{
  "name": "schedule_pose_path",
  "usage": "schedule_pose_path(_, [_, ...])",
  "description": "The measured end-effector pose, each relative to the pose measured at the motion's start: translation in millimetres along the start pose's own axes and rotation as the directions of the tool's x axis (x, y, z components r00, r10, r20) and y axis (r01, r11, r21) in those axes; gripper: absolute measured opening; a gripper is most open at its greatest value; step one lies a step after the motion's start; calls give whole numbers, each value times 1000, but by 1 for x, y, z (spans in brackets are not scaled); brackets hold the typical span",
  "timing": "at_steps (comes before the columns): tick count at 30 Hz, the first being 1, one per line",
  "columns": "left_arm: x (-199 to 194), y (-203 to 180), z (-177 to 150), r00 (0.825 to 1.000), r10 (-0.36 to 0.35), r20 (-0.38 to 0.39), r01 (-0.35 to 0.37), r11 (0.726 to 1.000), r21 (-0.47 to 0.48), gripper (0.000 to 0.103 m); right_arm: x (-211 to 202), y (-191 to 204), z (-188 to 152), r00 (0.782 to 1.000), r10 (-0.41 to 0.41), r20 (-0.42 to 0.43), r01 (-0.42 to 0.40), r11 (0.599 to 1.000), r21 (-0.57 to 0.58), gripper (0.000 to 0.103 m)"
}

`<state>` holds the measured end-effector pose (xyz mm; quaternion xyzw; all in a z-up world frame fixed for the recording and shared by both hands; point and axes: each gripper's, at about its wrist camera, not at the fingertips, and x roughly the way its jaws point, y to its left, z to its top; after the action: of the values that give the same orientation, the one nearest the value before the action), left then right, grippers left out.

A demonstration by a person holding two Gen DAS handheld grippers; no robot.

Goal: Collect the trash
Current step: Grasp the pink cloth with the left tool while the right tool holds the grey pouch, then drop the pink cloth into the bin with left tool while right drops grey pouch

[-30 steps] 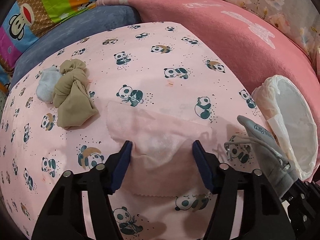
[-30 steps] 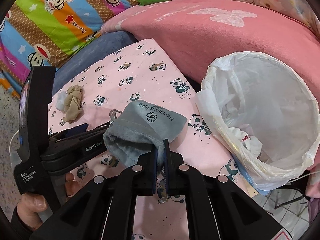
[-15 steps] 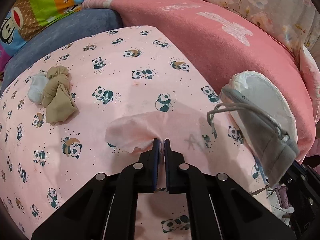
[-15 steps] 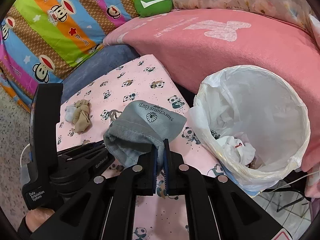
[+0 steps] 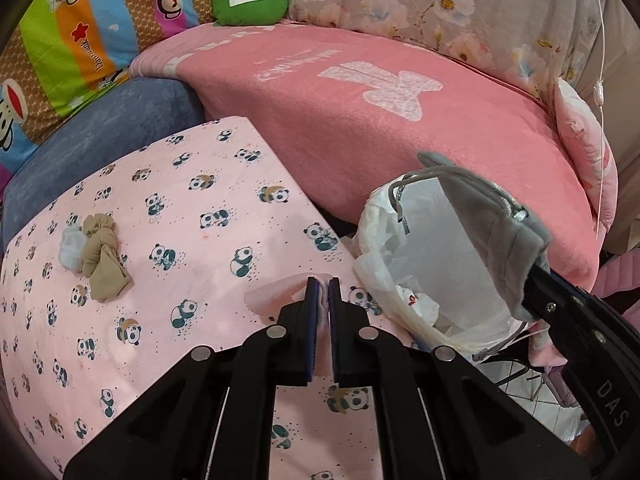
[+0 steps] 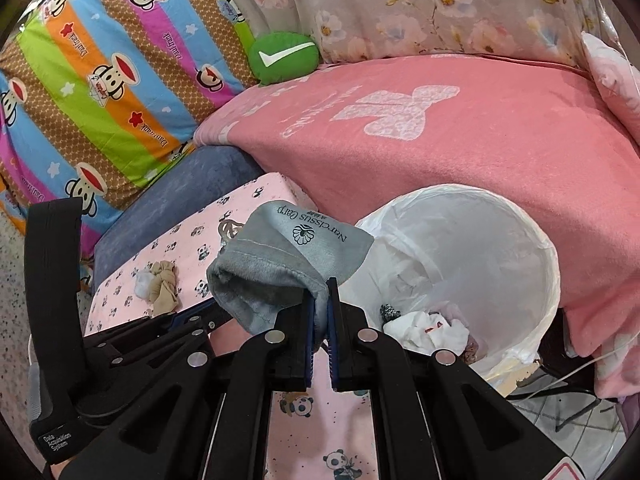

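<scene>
Left gripper point(image 5: 323, 280) clamped on pink tissue point(image 5: 276, 294); right gripper point(image 6: 320, 286) pinching grey pouch point(image 6: 288, 260) beside bin point(image 6: 532, 240); thin tissue could tear or slip short of it

Black left gripper point(image 5: 323, 286), blue-padded fingers point(image 5: 312, 300), silver screws, white lettering.

Knotted stocking point(image 5: 102, 258) lies left on the panda sheet point(image 5: 192, 216) (far edge); lined bin point(image 5: 452, 280) stands right, below the blanket point(image 5: 400, 128)
</scene>
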<state>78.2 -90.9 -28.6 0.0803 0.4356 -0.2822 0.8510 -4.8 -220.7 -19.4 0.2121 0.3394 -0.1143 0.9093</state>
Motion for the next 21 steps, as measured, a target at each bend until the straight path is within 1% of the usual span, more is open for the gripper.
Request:
schedule_pose_path(10, [5, -43, 17, 1000, -25, 17, 23, 997, 74, 6, -19, -44, 23, 998, -45, 52, 42, 998, 57, 7])
schedule_pose_path(21, [18, -72, 27, 999, -31, 8, 30, 993, 113, 6, -19, -82, 38, 996, -75, 55, 69, 992, 104, 7])
